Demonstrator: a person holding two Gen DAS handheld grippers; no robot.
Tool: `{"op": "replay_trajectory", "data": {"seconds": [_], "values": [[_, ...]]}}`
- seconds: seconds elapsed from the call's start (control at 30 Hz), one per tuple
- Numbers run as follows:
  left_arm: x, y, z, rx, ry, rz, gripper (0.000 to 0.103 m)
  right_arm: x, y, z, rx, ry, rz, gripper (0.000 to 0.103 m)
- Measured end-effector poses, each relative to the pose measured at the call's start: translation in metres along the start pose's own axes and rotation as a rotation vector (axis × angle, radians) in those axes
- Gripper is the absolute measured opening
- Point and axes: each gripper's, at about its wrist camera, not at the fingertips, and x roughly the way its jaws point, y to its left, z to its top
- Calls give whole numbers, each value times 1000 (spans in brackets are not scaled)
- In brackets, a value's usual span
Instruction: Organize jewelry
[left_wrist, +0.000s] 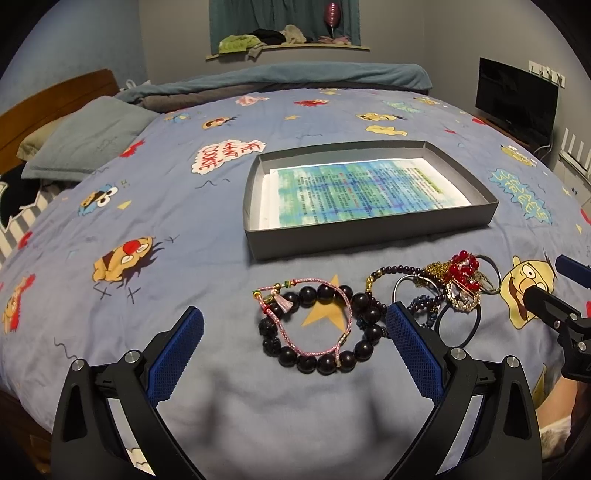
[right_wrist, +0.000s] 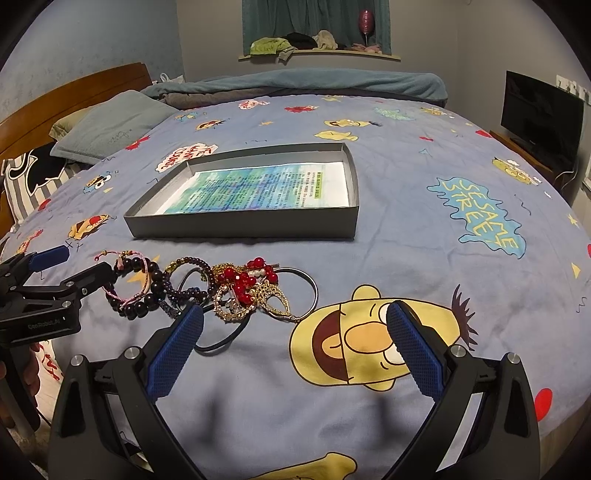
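Observation:
A heap of jewelry lies on the bed in front of a grey shallow box (left_wrist: 258, 242) (right_wrist: 236, 227) lined with printed paper. It holds a dark wooden bead bracelet (left_wrist: 295, 359) (right_wrist: 137, 310), a pink cord bracelet (left_wrist: 338, 293) (right_wrist: 147, 267), a purple bead strand (left_wrist: 391, 271) (right_wrist: 192, 263), a red and gold ornament (left_wrist: 463, 278) (right_wrist: 243, 288), a thin metal bangle (right_wrist: 312, 284) and a black hair tie (left_wrist: 472, 325) (right_wrist: 221, 341). My left gripper (left_wrist: 294, 317) (right_wrist: 79, 264) is open around the dark bracelet. My right gripper (right_wrist: 294, 315) is open and empty, to the right of the heap.
The bed has a blue cartoon-print cover (left_wrist: 147, 184) (right_wrist: 443, 166). Pillows (left_wrist: 85, 144) and a wooden headboard (right_wrist: 74, 88) are at the left. A folded blanket (left_wrist: 295, 79) lies at the far edge. A dark TV (left_wrist: 517, 99) (right_wrist: 539, 114) stands at the right.

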Motion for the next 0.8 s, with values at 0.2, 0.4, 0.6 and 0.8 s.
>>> {"op": "replay_trajectory", "data": {"seconds": [0.2, 0.4, 0.6, 0.8], "values": [[-2, -1, -1, 1, -2, 1, 98, -1, 0, 0, -4, -2, -2, 98], [-3, -1, -1, 2, -1, 0, 98, -1, 0, 0, -4, -4, -3, 98], [-4, -2, -1, 3, 0, -2, 98, -2, 0, 1, -4, -4, -6, 98], [-4, -2, -1, 3, 1, -4, 98, -2, 0, 1, -7, -4, -6, 98]]}}
